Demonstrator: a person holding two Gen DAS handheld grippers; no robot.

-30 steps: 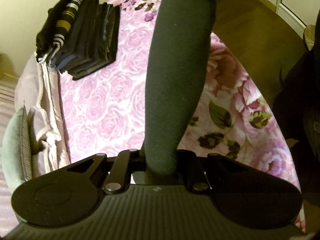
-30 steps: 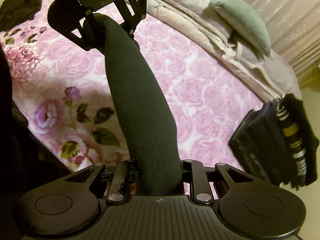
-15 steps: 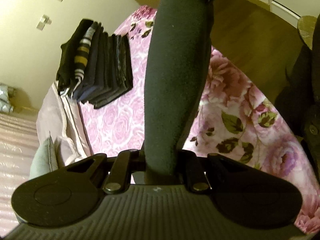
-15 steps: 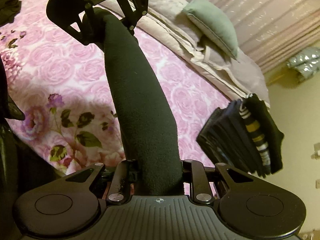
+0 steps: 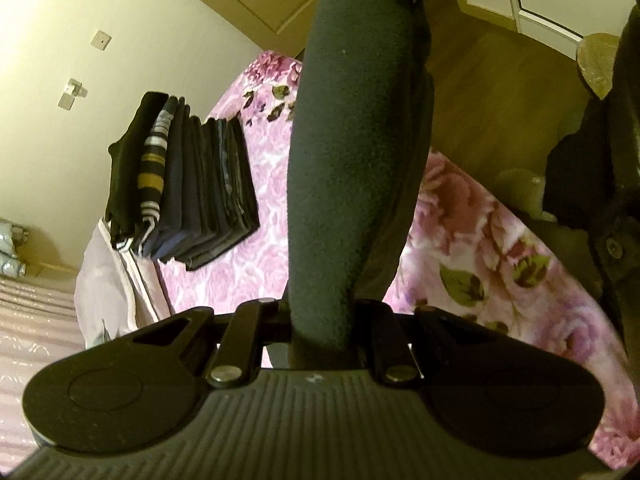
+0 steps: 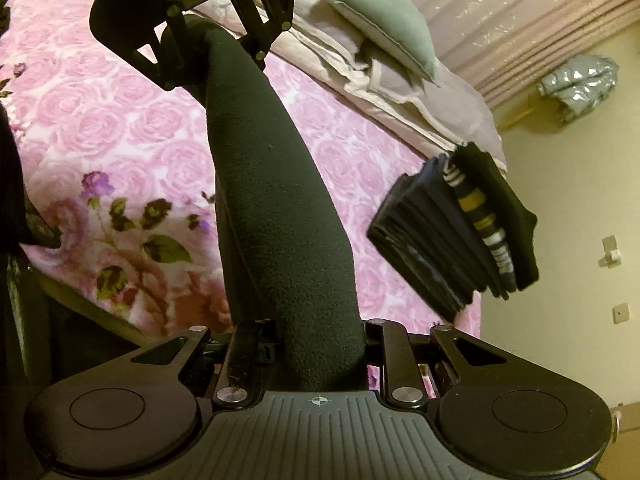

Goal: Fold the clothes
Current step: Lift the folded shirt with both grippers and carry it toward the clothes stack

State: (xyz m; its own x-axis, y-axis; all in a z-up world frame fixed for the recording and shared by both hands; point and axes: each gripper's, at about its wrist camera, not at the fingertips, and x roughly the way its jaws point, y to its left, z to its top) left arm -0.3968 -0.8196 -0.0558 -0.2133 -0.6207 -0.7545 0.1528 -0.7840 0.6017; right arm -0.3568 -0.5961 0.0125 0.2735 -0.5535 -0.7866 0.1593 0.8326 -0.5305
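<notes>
Ok, both my grippers, left (image 5: pixel 320 320) & right (image 6: pixel 320 344), clamp a dark garment (image 5: pixel 352 152) stretched between them above bed (image 6: pixel 120 120). Folded stack (image 6: pixel 452 232) at 3 o'clock; this piece unfolded.

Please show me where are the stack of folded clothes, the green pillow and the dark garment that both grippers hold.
stack of folded clothes (image 6: pixel 452 236), right wrist view, on its layered edge.
green pillow (image 6: pixel 384 28), right wrist view, on its face.
dark garment (image 5: pixel 356 168), left wrist view, mid-span between the grippers.
</notes>
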